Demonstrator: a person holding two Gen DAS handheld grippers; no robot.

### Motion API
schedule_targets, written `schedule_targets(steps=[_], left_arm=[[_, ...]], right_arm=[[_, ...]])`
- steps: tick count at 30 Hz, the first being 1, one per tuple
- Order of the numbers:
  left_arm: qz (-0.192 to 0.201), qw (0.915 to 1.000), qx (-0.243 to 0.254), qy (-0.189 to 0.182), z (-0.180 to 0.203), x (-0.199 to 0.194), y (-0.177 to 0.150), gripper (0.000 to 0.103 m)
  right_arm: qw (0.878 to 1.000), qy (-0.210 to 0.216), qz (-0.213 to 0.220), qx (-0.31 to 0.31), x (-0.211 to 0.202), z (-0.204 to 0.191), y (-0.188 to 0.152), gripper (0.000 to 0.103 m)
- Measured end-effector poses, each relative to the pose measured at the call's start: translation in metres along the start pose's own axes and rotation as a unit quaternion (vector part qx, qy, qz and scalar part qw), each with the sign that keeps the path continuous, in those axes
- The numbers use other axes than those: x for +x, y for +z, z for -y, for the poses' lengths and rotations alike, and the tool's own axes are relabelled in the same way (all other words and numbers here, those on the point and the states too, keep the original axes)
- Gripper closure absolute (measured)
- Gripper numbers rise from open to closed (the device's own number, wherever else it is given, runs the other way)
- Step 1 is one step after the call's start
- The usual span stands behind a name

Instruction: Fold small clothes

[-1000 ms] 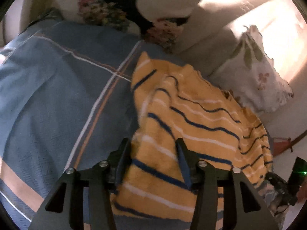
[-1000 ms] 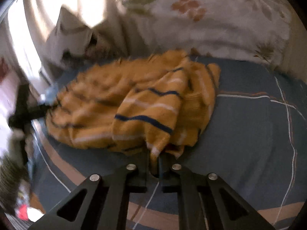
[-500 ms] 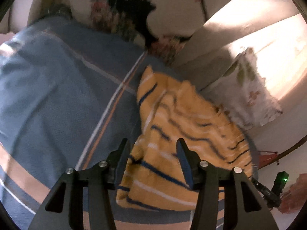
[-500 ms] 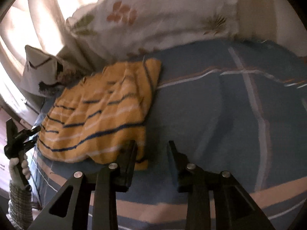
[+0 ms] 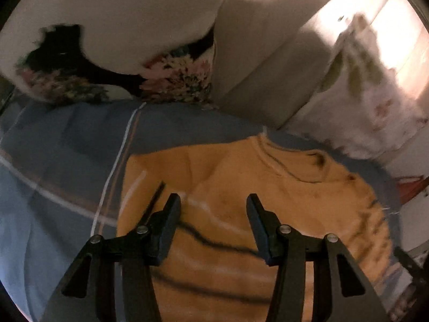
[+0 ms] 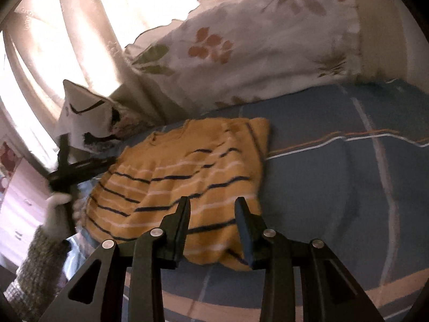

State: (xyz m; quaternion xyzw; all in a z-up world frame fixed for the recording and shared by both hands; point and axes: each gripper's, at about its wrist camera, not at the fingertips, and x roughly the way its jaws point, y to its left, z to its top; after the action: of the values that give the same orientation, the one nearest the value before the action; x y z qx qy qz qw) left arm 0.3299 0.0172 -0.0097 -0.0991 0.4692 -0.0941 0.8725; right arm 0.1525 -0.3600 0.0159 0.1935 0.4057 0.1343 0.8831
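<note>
Yellow knit with dark blue and white stripes: that is the small sweater (image 6: 185,177) we are working on, and it lies folded and fairly flat on the blue checked bedsheet (image 6: 335,187), with nothing holding it. We take the sweater as our landmark. Behind it, against the wall, leans a white pillow with a leaf and flower print (image 6: 241,48), close to the sweater's far edge. At its far left corner sits a second cushion with a dark floral pattern (image 5: 171,80). Our right claw (image 6: 211,205) hovers just above the sweater's near edge, fingers parted, released, with no cloth pinched between them. Our left claw (image 5: 211,201) hangs over the sweater from the other side, also standing apart and gripping nothing; that view is blurred. From the right wrist view we see the left tool (image 6: 80,167) at the sweater's left border, held by a hand in a white glove (image 6: 57,212) with a knitted sleeve (image 6: 37,268) below it.
</note>
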Motion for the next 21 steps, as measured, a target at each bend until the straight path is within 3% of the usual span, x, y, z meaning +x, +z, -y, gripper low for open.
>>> schedule_targets(steps=[1,2,3,6,9,15,21], left_arm=[[-0.010,0.9999,0.003,0.005,0.000,0.008,0.001,0.053],[-0.024,0.9996,0.008,0.007,-0.001,0.015,0.001,0.060],[-0.033,0.9992,0.014,0.015,-0.001,0.019,0.001,0.086],[-0.025,0.9996,-0.009,0.005,-0.010,0.014,0.006,0.095],[-0.003,0.9979,-0.036,0.054,-0.023,0.013,0.014,0.098],[0.005,0.9949,-0.063,0.079,-0.030,0.018,0.010,0.096],[0.032,0.9930,-0.114,0.000,-0.053,-0.016,0.003,0.095]], right_arm=[[1.000,-0.002,-0.003,-0.004,0.003,-0.001,-0.001,0.066],[1.000,-0.004,-0.007,-0.009,0.007,-0.002,-0.002,0.066],[1.000,-0.006,-0.010,-0.012,0.010,-0.002,-0.002,0.066],[1.000,-0.007,-0.011,-0.016,0.016,0.002,0.001,0.066],[1.000,-0.002,-0.004,-0.007,0.019,0.005,0.006,0.066],[1.000,0.004,0.007,-0.019,0.020,-0.009,0.014,0.063],[0.999,0.022,-0.019,-0.045,0.048,-0.036,0.034,0.061]])
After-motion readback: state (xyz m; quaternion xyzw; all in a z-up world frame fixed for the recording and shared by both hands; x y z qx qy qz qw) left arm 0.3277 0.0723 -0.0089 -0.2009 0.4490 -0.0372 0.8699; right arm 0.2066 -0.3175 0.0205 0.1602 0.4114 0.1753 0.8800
